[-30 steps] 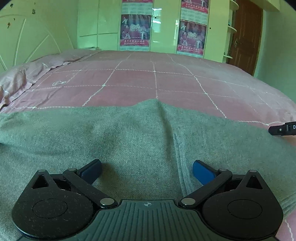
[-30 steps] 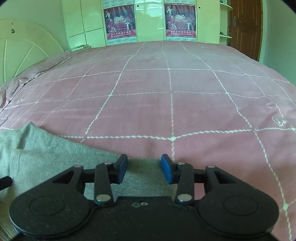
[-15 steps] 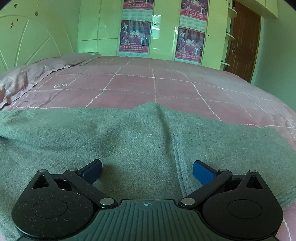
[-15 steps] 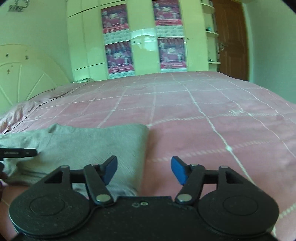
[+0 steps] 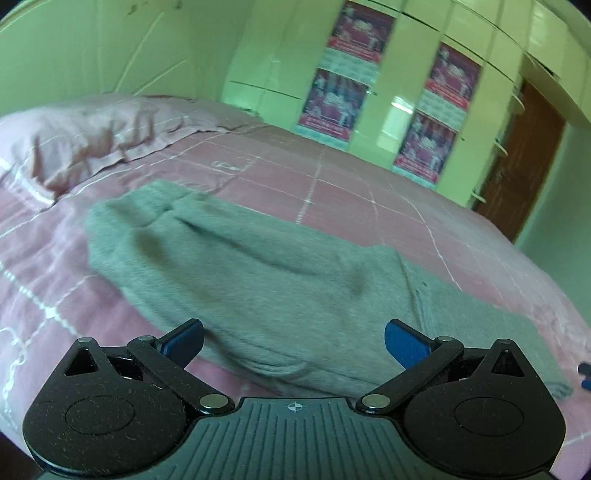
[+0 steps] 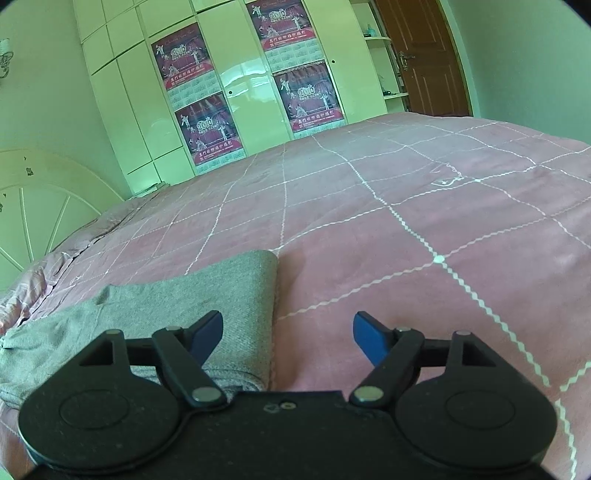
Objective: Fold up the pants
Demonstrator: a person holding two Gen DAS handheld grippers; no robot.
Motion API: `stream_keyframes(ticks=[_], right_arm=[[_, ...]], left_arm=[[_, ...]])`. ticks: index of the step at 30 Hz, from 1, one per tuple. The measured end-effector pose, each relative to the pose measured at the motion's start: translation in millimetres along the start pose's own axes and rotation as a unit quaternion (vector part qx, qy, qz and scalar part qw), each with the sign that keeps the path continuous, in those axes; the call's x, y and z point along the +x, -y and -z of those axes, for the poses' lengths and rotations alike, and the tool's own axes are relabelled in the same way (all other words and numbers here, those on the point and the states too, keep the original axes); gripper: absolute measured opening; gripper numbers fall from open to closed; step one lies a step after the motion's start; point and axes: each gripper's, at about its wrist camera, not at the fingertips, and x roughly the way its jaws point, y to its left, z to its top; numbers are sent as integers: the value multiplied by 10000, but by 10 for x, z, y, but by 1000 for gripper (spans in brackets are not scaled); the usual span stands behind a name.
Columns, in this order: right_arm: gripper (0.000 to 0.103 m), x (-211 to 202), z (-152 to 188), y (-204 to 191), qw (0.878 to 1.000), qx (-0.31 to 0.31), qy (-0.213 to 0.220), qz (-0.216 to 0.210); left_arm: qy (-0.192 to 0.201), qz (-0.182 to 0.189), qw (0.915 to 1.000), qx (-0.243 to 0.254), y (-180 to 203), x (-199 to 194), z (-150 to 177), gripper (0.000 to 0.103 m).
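While both grippers gape, pants (image 5: 258,280) on bed (image 6: 406,229), seemingly folded.

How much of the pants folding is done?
Done: the grey pants lie on the pink bed cover with one layer already doubled over. In hand: nothing; the right gripper has just been opening and the left gripper is open too. Left: likely another fold, since the bundle looks long and rumpled.

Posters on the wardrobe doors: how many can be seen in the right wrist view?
4. Upper left poster, lower left poster, upper right poster, lower right poster. None seems hidden, although the upper right one is cut off by the frame edge.
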Motion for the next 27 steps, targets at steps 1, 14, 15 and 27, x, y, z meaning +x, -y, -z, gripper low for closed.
stream_keyframes(ticks=[1, 14, 15, 27], right_arm=[[71, -1, 5, -16, 10000, -32, -9, -5], [72, 8, 42, -116, 9996, -224, -131, 121], [72, 20, 47, -130, 9995, -262, -151, 122], [69, 254, 236, -1568, 9743, -1576, -728, -1435]], left_arm=[[-53, -42, 9994, -343, -169, 57, -30, 103], [12, 966, 9626, -2531, -1088, 962, -148, 103], [50, 989, 9633, -2497, -1109, 1006, -165, 103], [521, 753, 9644, -2480, -1164, 876, -253, 20]])
